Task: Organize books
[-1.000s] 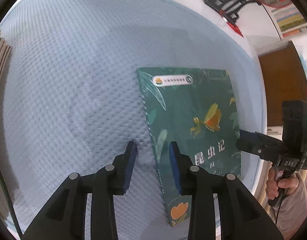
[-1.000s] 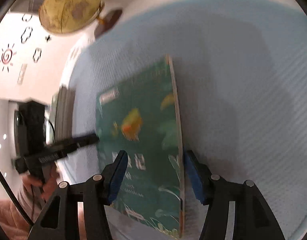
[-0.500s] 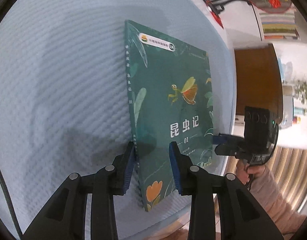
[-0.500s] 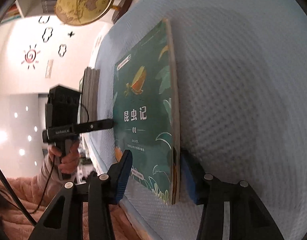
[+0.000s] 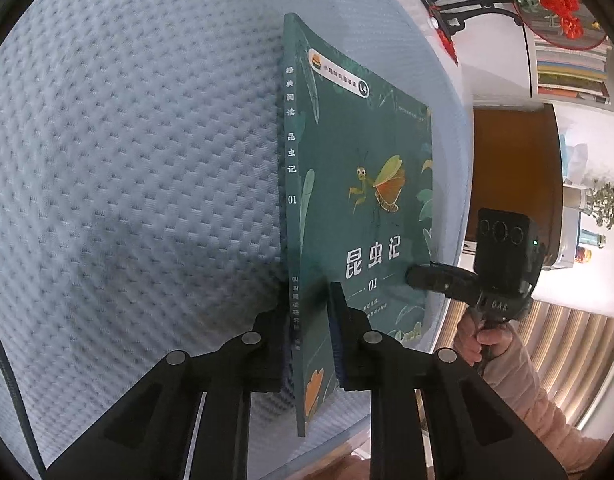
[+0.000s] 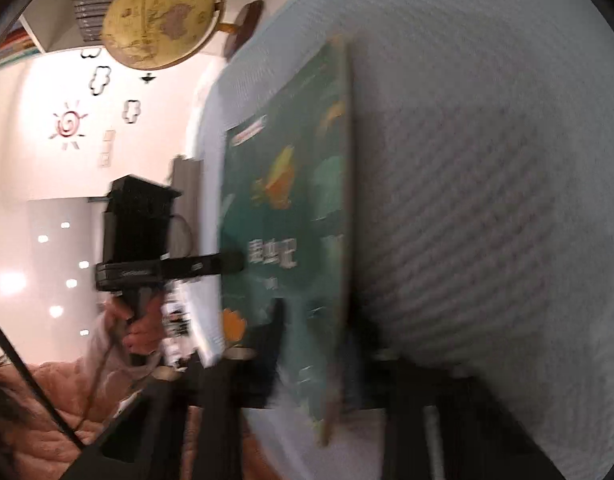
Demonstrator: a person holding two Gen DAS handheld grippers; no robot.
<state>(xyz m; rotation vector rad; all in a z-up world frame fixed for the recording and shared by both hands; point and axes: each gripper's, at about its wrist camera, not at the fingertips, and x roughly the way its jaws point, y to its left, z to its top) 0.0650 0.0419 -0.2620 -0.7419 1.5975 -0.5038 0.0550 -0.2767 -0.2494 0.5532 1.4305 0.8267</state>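
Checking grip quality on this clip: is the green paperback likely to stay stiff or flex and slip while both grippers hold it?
The green paperback is thin with a soft cover whose top corner already curves, so it will probably flex. Its glossy cover may slip. The left gripper at the spine and the right gripper at the page edge should steady it.

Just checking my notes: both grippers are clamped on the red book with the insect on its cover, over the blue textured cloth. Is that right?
One thing is off: the book is dark green, not red, as the left wrist view shows. The left gripper and the right gripper do clamp it over the blue textured cloth.
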